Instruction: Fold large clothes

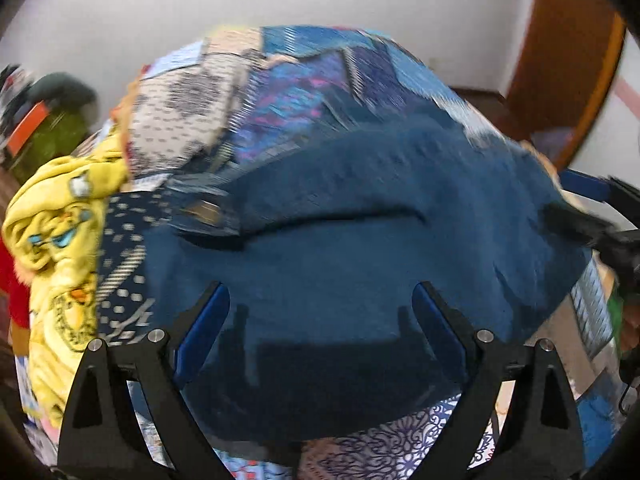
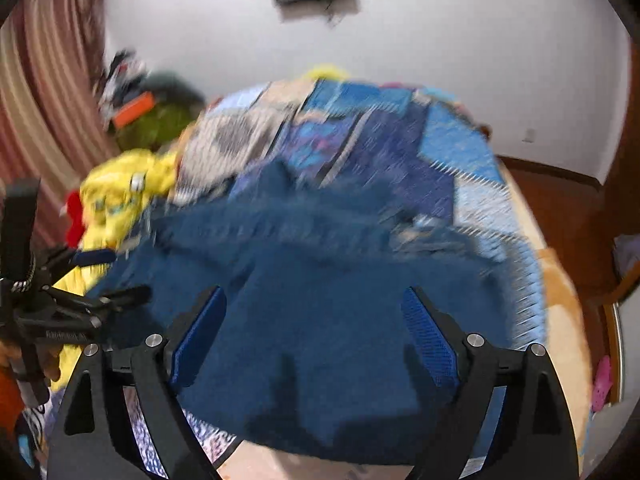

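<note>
I hold one pair of tongs in each hand, and both point down at the bed (image 1: 404, 448). My left tongs (image 1: 320, 300) stand wide open: the two blue pads (image 1: 204, 332) are far apart and nothing is between them. My right tongs (image 2: 314, 304) are wide open too, and their pads (image 2: 430, 340) press on nothing.

The task's thing is a dark blue garment (image 1: 360, 240). It lies spread on the bed, on top of a patchwork quilt (image 1: 280, 100) with blue, purple and grey squares. In the left wrist view the garment fills the middle of the picture, and a long crease runs across it from left to right. Its near edge lies under my left tongs, and the shadow of the tongs falls on the cloth. In the right wrist view the same garment (image 2: 320, 312) lies below my right tongs and reaches to the left side of the bed.

A yellow blanket (image 1: 60, 240) with cartoon prints lies crumpled at the left edge of the bed, beside the garment. Something red (image 2: 74, 216) shows just next to it. In the right wrist view my left tongs (image 2: 96, 280) are at the far left, near the yellow blanket, above the garment's left edge.

Both pictures are blurred, so I cannot tell the kind of garment.
</note>
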### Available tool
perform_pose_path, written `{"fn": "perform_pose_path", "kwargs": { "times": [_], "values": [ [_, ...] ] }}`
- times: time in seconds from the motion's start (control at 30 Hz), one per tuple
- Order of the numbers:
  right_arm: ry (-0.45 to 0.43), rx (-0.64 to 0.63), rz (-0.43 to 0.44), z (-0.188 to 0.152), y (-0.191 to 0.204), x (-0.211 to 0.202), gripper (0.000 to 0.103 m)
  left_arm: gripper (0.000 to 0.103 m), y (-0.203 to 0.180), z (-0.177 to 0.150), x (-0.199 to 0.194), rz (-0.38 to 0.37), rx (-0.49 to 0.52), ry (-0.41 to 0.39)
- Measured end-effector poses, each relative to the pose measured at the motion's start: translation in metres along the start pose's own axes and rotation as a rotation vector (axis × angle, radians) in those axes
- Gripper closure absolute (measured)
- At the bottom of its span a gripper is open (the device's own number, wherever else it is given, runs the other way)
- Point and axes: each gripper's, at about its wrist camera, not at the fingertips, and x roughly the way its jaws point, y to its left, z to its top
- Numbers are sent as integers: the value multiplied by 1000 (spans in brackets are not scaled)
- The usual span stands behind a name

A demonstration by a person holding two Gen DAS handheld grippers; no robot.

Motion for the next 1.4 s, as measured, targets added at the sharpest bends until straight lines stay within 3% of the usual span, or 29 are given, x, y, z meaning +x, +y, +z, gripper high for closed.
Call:
{"fn": "perform_pose_path", "kwargs": {
  "times": [0.13,0.2,0.5,0.63,0.77,0.87,1.0,1.17,1.3,1.4],
  "values": [
    [121,-46,-58,-17,4,37,15,9,-11,-12,34,9,12,60],
    [162,-62,-99,-25,-2,47,15,0,-6,-17,40,13,0,44],
    [166,6,-145,-48,-70,30,2,0,9,-63,21,52,47,-99],
    [163,45,-131,-55,-87,16,2,0,30,-76,13,67,-14,-89],
    [177,25,-240,-67,-90,4,2,0,53,-89,1,94,-74,-86],
    [204,103,-222,-78,-104,-2,1,0,63,-99,-6,76,-109,-81],
    [250,297,-147,-100,-125,-10,0,0,78,-114,-9,147,-195,-45],
    [242,292,-180,-102,-115,-26,0,0,111,-140,-6,55,-419,84],
    [216,245,-180,-95,-98,-37,0,0,118,-145,-16,56,-507,95],
    [171,226,-159,-82,-90,-40,0,0,120,-143,-25,-87,-596,64]
  ]
}}
